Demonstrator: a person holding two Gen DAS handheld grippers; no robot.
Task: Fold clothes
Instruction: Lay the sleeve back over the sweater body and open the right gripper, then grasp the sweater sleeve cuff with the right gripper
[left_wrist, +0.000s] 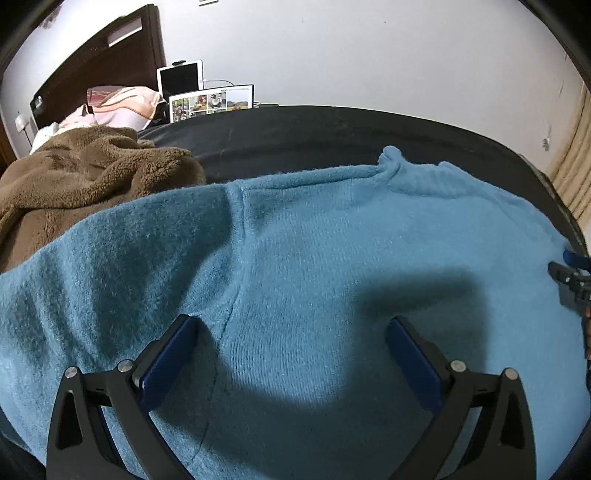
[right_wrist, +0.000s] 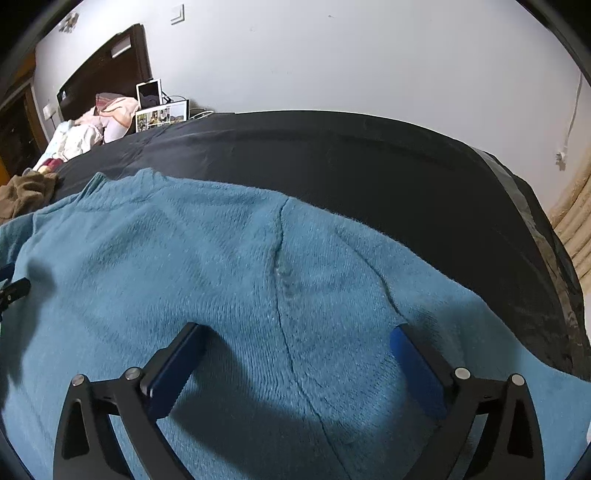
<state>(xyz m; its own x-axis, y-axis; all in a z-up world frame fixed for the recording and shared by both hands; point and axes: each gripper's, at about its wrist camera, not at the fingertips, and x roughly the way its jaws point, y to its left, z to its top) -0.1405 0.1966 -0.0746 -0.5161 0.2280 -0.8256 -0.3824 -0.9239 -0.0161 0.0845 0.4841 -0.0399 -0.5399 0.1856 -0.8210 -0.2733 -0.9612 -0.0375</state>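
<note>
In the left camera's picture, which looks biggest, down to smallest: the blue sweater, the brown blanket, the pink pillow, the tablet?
1. Blue sweater, though it lies nearest the camera.
2. Brown blanket.
3. Pink pillow and tablet look about alike; both are far off, so I won't rank them.

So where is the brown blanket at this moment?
In the left wrist view the brown blanket lies bunched at the left, on the dark bed cover, touching the blue sweater's left sleeve, with the pillows behind it.
</note>
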